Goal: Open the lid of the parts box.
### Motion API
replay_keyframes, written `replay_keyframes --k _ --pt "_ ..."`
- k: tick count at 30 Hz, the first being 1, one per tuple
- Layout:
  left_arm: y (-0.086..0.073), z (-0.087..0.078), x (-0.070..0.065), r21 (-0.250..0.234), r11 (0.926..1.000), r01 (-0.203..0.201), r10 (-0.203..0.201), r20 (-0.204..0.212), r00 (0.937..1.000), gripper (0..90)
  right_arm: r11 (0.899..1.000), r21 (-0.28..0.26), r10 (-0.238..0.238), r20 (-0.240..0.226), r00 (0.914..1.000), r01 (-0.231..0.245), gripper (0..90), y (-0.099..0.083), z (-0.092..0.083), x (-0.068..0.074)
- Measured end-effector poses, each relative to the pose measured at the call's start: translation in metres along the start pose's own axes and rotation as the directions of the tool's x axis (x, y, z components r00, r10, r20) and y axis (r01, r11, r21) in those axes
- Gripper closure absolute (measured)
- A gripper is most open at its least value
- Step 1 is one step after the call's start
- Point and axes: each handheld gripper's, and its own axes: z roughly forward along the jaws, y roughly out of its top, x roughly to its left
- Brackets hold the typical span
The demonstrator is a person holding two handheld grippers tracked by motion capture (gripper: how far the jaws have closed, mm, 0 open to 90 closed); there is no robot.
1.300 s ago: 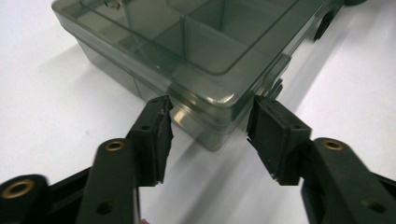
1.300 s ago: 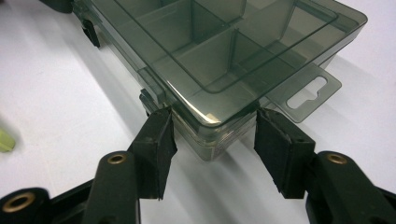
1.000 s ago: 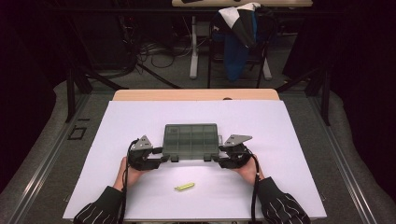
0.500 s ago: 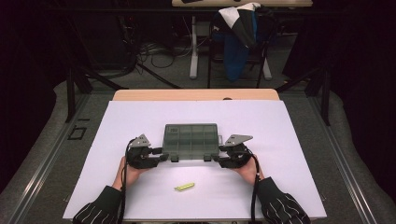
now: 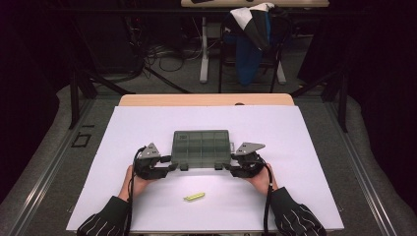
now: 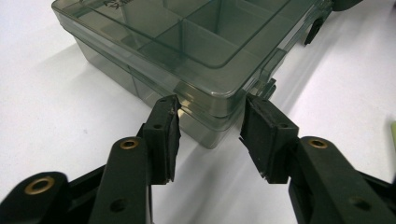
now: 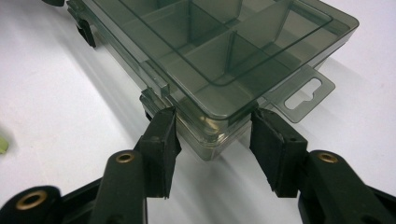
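A smoky clear compartment box [image 5: 201,147], lid closed, is sitting mid-surface on the white sheet [image 5: 305,147]. The left claw [image 6: 210,135] is straddling the box's near-left corner w/ jaws apart, tips right at the corner; can't tell if pads are pressing. The right claw [image 7: 212,135] is straddling the near-right corner beside the hang tab [image 7: 306,95], its jaws just closing in. A yellow-green item [image 5: 193,196] is lying nearer the person.
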Motion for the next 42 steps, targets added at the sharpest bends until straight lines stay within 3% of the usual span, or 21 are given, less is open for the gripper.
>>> replay_keyframes --k 4,10,21,26,31,40,42 --pt "0.000 -0.001 -0.002 -0.009 0.9998 -0.017 0.017 -0.006 0.9998 49.2 1.000 -0.008 0.001 -0.001 1.0000 -0.001 52.8 0.001 -0.002 0.000" --pt "0.002 -0.002 -0.007 -0.013 0.9988 -0.048 0.047 -0.050 0.9976 36.3 1.000 -0.021 0.009 0.000 1.0000 -0.009 55.7 0.001 -0.005 0.000" --pt "0.005 -0.003 -0.010 -0.036 0.9981 -0.050 0.046 -0.107 0.9932 15.4 0.998 -0.052 0.036 -0.011 0.9993 -0.037 63.8 0.002 -0.010 -0.003" --pt "0.008 -0.002 -0.013 -0.039 0.9960 -0.080 0.074 -0.142 0.9870 7.1 0.997 -0.065 0.043 -0.008 0.9990 -0.044 66.7 0.003 -0.012 -0.003" --pt "0.011 -0.004 -0.016 -0.048 0.9925 -0.112 0.102 -0.185 0.9774 8.8 0.996 -0.077 0.044 -0.007 0.9990 -0.045 68.3 0.004 -0.013 -0.004" --pt "0.014 -0.007 -0.021 -0.087 0.9796 -0.181 0.157 -0.231 0.9601 25.1 0.993 -0.099 0.057 -0.016 0.9983 -0.058 69.9 0.006 -0.016 -0.005" --pt "0.014 -0.008 -0.023 -0.095 0.9764 -0.194 0.165 -0.252 0.9536 29.5 0.993 -0.105 0.058 -0.019 0.9981 -0.060 70.1 0.006 -0.016 -0.004"
